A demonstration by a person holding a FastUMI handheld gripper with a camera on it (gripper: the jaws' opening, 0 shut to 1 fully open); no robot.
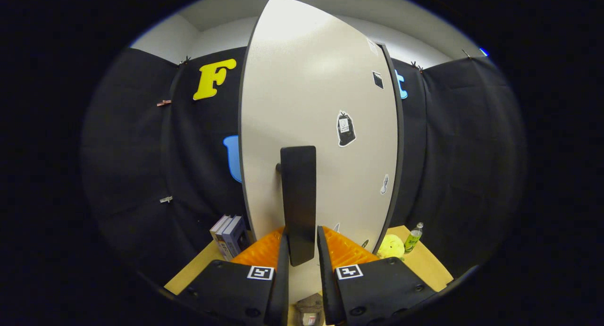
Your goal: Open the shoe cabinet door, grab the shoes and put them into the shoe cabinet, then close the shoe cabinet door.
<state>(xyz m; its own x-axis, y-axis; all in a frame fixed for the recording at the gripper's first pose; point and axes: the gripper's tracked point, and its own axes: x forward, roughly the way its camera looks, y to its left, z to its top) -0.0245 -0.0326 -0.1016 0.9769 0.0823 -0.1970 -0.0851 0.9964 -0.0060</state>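
Straddling the tall black bar handle (298, 203) of the pale grey shoe cabinet door (321, 128), my claw (302, 250) has a finger on each side; I cannot tell if both press it. I judge this the door step; next comes a firm squeeze and a swing. Beside the door, on the wooden table (188, 274), stand books (230, 236), a yellow ball (391, 246) and a green bottle (413, 238), black cloth behind.

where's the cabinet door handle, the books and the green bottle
door handle (298, 201): gripper view, between the gripper (302, 250) fingers, mid bar
books (230, 236): gripper view, spines, beside door
green bottle (413, 238): gripper view, its body, on table
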